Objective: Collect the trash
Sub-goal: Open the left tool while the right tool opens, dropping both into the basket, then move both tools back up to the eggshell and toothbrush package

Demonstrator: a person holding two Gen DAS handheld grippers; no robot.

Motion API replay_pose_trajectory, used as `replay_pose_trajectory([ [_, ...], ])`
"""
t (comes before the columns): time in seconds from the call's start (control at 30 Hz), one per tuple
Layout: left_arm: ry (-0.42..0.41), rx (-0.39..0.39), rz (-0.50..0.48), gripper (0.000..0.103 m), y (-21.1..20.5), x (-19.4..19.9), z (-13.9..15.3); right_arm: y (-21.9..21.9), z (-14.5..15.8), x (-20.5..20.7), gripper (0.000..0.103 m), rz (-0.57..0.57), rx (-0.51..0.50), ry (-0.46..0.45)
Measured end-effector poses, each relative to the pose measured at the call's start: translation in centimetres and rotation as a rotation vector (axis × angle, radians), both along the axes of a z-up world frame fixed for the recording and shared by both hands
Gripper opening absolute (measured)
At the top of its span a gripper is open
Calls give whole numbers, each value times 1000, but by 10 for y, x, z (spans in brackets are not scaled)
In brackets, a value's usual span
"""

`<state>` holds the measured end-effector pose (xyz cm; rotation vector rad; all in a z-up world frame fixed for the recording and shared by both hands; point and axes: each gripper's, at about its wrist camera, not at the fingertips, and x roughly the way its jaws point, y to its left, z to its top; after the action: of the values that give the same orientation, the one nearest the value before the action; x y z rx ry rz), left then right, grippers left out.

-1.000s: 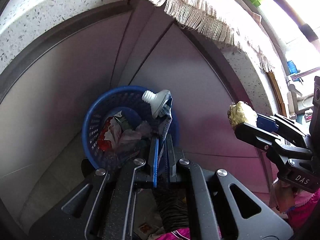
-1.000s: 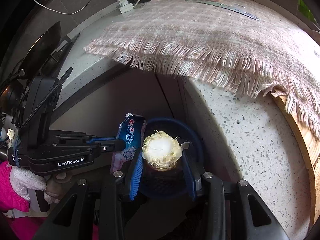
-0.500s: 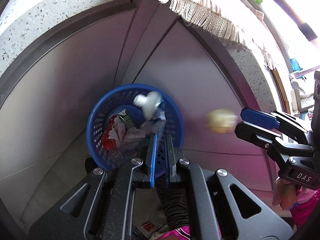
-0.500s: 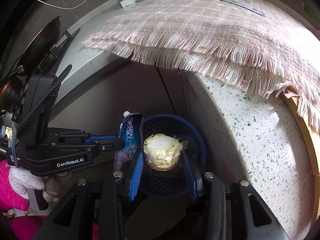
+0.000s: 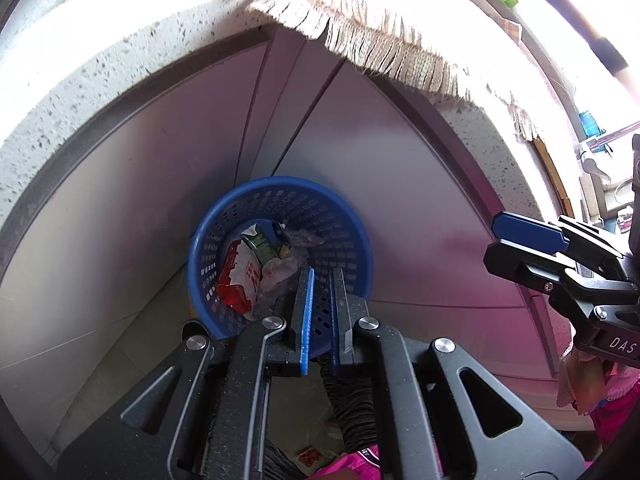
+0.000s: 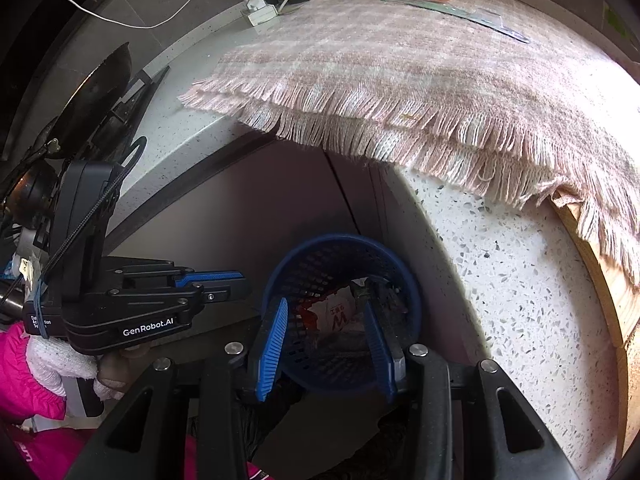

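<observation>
**Both grippers empty over the waste basket**

The left gripper (image 5: pixel 320 276) is seen nearly closed, nothing between its fingers; its housing is marked "GenRobot.AI". The right gripper (image 6: pixel 326 312) — parted, empty — is marked "DAS". The trash (image 5: pixel 256 268) lies inside the blue basket (image 5: pixel 360 240) — red-and-white wrappers, print unreadable.

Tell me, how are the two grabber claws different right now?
The left gripper has its jaws shut, with only a sliver between the pads, while the right gripper has its jaws wide apart. Seen from the other camera, the left gripper bears a white GenRobot.AI label, while the right gripper shows only the letters DAS. Alike: both have blue pads, both are empty, and both point down at the blue basket of trash.
</observation>
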<state>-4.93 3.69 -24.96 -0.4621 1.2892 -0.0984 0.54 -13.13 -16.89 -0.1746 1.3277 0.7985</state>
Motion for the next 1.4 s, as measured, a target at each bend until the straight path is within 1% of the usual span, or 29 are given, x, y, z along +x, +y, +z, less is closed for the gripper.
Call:
replay_pose_trajectory([
  [0.13,-24,18,0,3,1,0,11,-2,11,1,41,-4,16,-10],
  [0.33,-75,42,6,3,6,7,38,-10,34,10,42,-14,63,-34],
  [0.37,-84,45,8,3,7,9,43,-11,38,12,44,-15,74,-39],
  [0.4,-93,43,12,3,7,12,47,-12,43,14,48,-17,85,-46],
  [0.47,-110,38,20,3,10,18,54,-16,53,20,52,-25,106,-66],
  [0.5,-119,39,22,3,11,22,59,-18,57,24,52,-31,115,-75],
  [0.53,-127,41,25,5,12,26,62,-18,62,28,52,-37,121,-81],
  [0.57,-137,39,26,12,14,30,67,-19,66,33,52,-43,128,-88],
  [0.6,-146,43,30,22,14,35,70,-22,70,39,54,-49,134,-98],
  [0.63,-156,46,36,27,15,40,75,-24,74,45,56,-57,139,-110],
  [0.67,-169,45,44,32,16,44,78,-27,78,50,61,-67,143,-123],
  [0.7,-178,44,50,32,16,49,82,-29,81,57,63,-77,147,-133],
  [0.83,-197,42,69,32,17,69,89,-39,91,86,63,-96,151,-168],
  [1.0,-223,54,94,32,20,97,99,-42,98,127,63,-85,141,-214],
  [1.2,-255,60,115,32,25,138,112,-34,95,182,63,-50,124,-237],
  [1.4,-288,57,114,32,26,182,121,-23,87,225,63,13,92,-246],
])
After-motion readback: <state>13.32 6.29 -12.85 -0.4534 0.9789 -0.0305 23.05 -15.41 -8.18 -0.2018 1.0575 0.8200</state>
